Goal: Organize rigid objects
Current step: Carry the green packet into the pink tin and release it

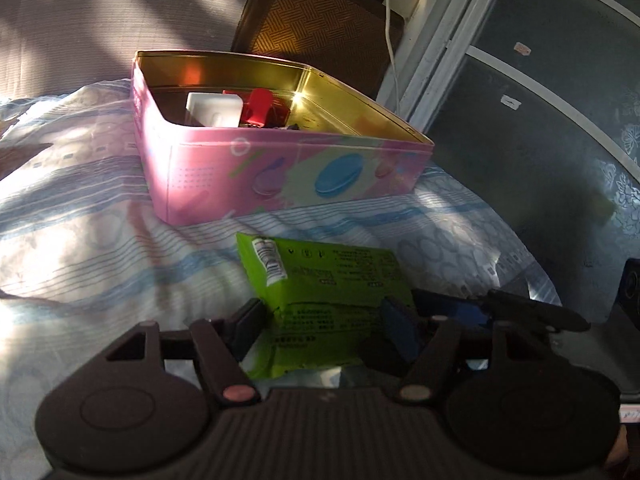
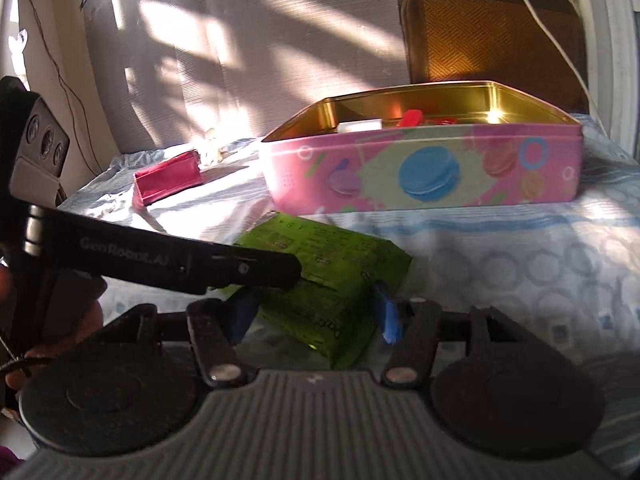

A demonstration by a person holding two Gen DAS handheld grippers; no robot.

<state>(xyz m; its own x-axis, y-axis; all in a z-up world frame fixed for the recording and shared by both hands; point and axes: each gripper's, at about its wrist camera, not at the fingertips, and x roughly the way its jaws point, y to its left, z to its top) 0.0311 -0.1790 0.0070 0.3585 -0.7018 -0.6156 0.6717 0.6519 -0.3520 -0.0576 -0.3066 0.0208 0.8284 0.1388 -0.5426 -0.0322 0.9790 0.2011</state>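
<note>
- Green packet (image 1: 320, 280) lies between the pads of both hand-held grippers, left (image 1: 322, 318) and right (image 2: 316, 312); neither visibly presses it.
- Looks light, crinkly; grip mid-body.

Hard sunlight falls in slanted bars across both views, striping the grey backdrop (image 2: 224, 60) beyond the gripper and leaving bright patches on the patterned bedsheet (image 1: 80, 216) ahead of it. A sharp glint flares off the gold inner wall of the pink tin (image 1: 280, 176), with a warm orange reflection on its far side. Nearest the lens, each gripper body sits in deep shadow, almost black. The green packet (image 2: 320, 276) is dim and slightly soft. Fisheye bending curves the window frame (image 1: 460, 40) to the right, and the corners darken. The right wrist view shows mild motion blur.
</note>
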